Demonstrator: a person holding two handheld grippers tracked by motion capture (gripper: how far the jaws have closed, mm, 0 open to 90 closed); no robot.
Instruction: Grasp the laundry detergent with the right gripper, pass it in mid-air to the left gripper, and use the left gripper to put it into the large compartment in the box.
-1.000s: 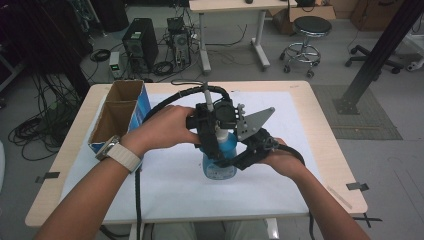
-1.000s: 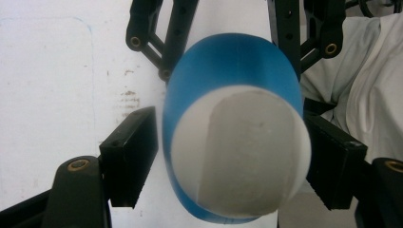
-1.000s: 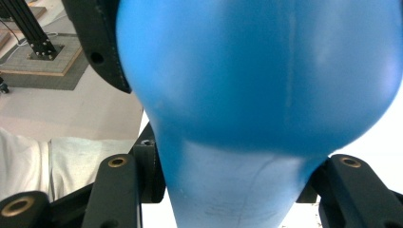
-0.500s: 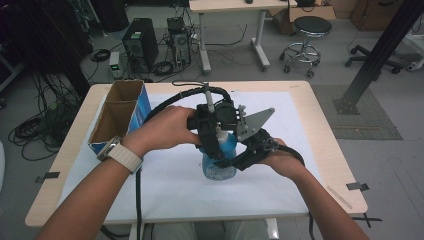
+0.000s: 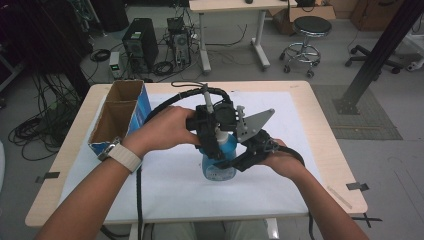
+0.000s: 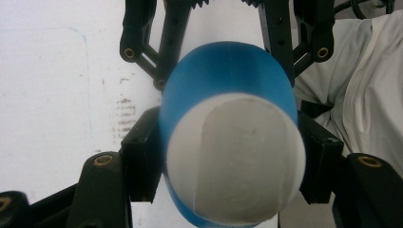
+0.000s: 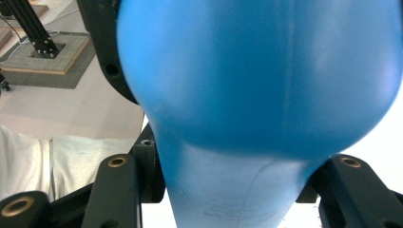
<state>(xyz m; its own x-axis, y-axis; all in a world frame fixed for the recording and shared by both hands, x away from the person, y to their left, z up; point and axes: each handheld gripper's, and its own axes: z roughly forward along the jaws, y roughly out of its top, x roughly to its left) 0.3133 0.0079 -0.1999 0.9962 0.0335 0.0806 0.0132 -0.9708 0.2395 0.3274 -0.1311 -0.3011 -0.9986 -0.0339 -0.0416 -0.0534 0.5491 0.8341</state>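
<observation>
Blue bottle [image 5: 220,159] upright between both grippers' jaws.

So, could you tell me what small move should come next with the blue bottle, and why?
Probably twist the left gripper gently, while the right gripper braces. Both jaw pairs clamp the blue bottle, upright on the white mat: the left near its top, the right lower.

The high view is evenly lit from overhead, with the white sheet on the tabletop [image 5: 310,150] bright and only soft shadow under the forearms; the room's far left corner falls dark. In the left gripper view the blue bottle [image 6: 230,137] sits too close and is soft, its pale cap blurred, while the white surface behind nearly washes out. In the right gripper view the bottle shows faint sheen and blur.
</observation>
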